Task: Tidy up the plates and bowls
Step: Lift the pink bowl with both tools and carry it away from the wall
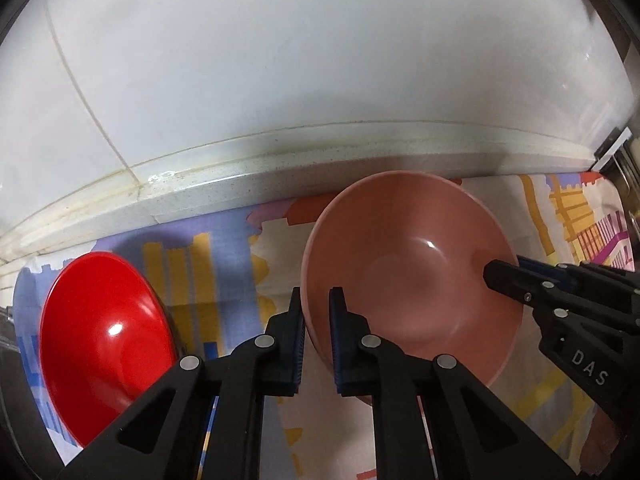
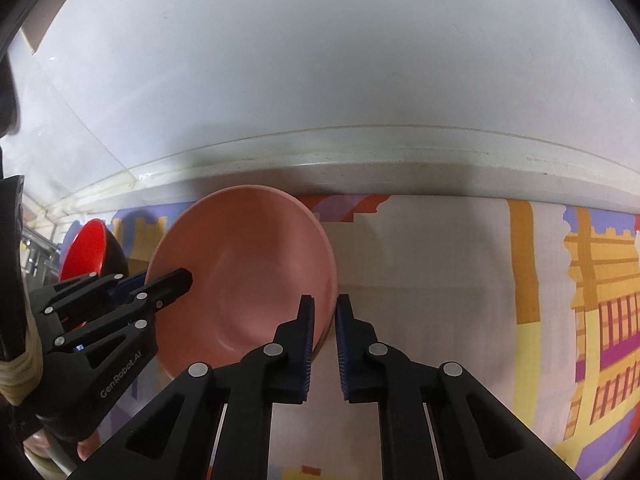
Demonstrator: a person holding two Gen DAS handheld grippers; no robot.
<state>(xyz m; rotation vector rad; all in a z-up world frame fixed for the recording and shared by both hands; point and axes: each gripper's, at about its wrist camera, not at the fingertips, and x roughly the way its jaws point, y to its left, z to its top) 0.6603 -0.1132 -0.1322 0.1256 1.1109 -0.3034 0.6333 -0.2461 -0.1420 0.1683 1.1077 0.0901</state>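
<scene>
Both grippers pinch the pink bowl (image 1: 412,276): left gripper (image 1: 316,300) on one rim, right gripper (image 2: 324,308) opposite, near the counter's (image 1: 224,184) back edge.

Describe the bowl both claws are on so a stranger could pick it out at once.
Start at the white tiled wall and drop to the patterned cloth at its foot. Two bowls are there; take the pink bowl, the larger, matte one. The left claw and right claw straddle opposite sides of its rim, while the glossy red bowl to its left is untouched.
</scene>
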